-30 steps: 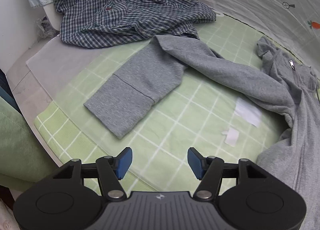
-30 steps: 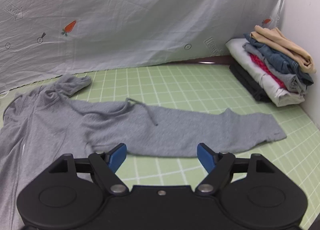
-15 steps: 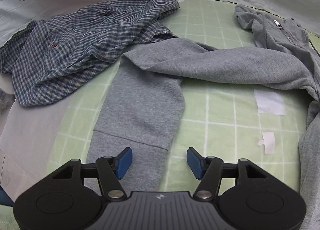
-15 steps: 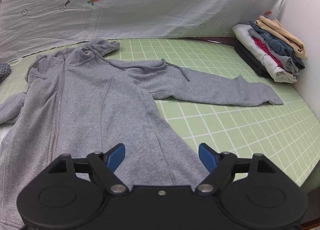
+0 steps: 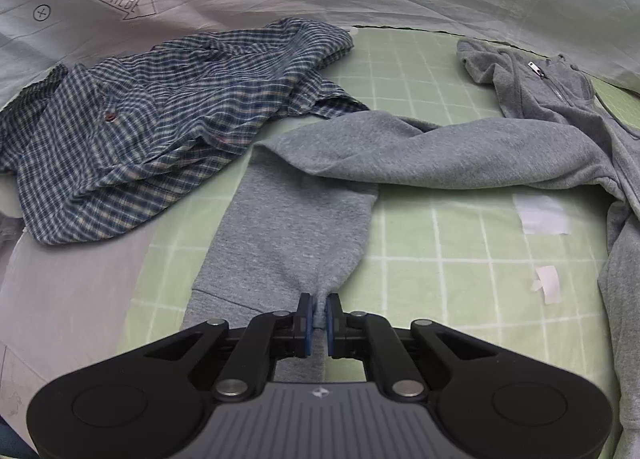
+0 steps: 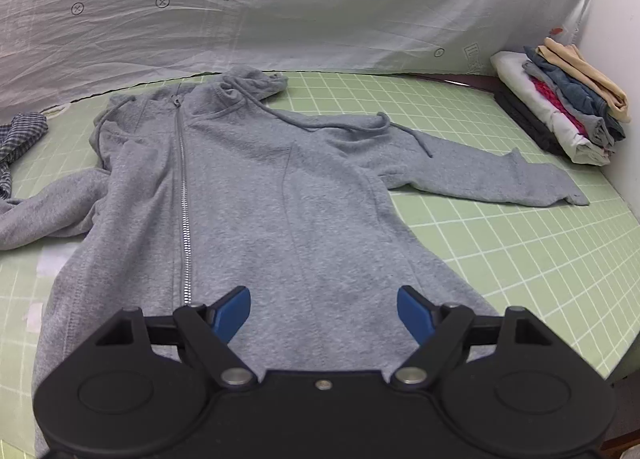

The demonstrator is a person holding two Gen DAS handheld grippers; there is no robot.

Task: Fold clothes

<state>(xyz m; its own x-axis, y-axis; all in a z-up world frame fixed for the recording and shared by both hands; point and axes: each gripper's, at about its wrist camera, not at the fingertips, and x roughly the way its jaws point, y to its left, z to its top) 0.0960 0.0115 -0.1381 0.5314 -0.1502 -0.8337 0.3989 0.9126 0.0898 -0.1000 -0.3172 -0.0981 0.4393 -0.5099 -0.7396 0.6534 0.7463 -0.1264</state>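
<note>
Hoodie (image 5: 460, 151), grey and zipped, lies spread on the green grid mat (image 5: 432, 239). In the left wrist view its sleeve (image 5: 288, 227) bends toward the camera, and the left gripper (image 5: 317, 317) is clenched on a pinch of fabric near the cuff, the cloth puckering up between the blue pads. A plaid shirt (image 5: 160, 119) lies crumpled to the left, its hem just beside the sleeve's bend. Bare mat lies to the right of the sleeve, with two white tape scraps (image 5: 546, 215) on it. The cuff itself is hidden behind the gripper body, and the hoodie's body is cut off at the right edge.

In the right wrist view the right gripper (image 6: 324, 311) hangs released, jaws wide, above the hoodie's lower front with nothing between them. The other sleeve (image 6: 480, 175) stretches right, ending short of a stack of folded clothes (image 6: 560, 107) by the wall. Open mat runs along the right side to the table edge. The hoodie's hem is hidden below the gripper.
</note>
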